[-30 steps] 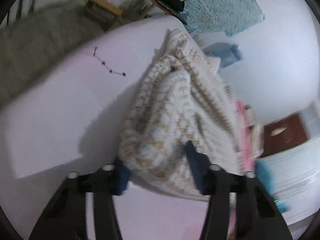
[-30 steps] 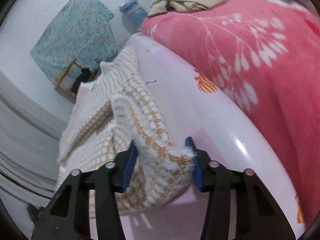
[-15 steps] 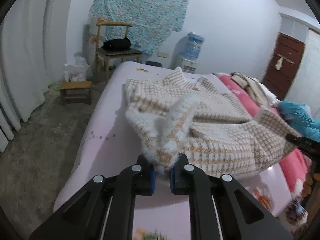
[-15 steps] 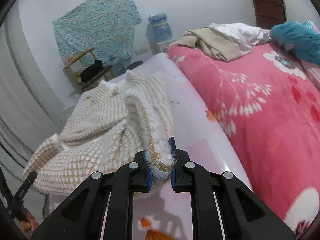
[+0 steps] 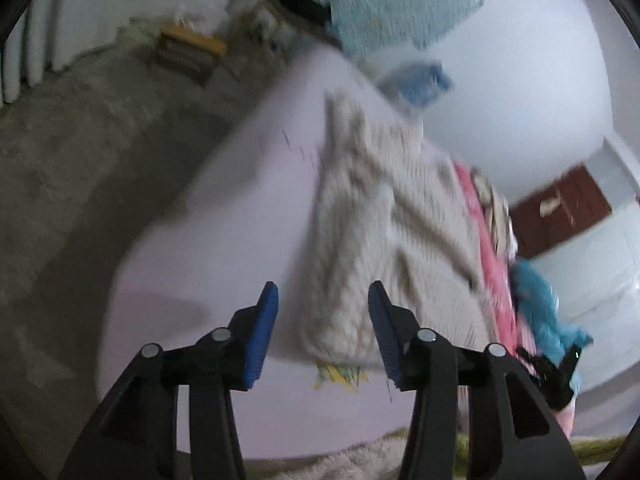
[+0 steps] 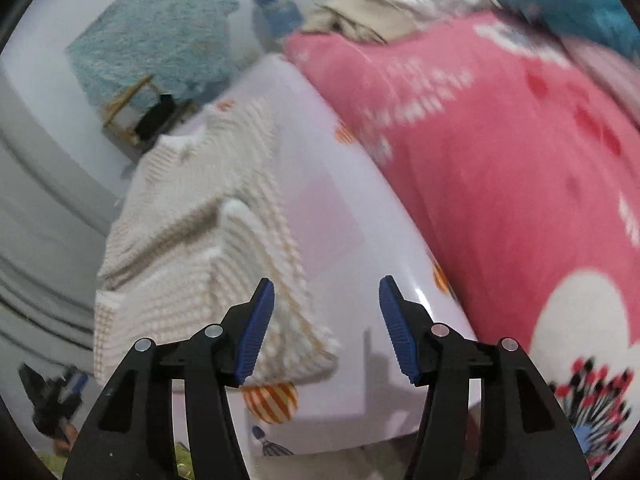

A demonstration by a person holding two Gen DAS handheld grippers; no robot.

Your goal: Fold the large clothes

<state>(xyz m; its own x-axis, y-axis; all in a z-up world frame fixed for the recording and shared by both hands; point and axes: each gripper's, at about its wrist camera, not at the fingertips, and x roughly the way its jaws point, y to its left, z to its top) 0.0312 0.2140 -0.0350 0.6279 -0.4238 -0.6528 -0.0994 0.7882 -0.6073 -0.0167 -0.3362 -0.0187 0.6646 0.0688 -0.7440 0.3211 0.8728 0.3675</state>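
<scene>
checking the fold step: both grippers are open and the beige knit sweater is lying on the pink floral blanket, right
Not quite. Both the left gripper and the right gripper are open, their jaws having just been opening with nothing pinched between them. But the beige knit sweater lies on the pale lilac sheet, beside the pink floral blanket, not on it. The right wrist view shows this.

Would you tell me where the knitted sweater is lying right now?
The cream and tan sweater lies on the pale lilac bed sheet, left of the pink floral blanket in the right wrist view, free of both grippers.
</scene>
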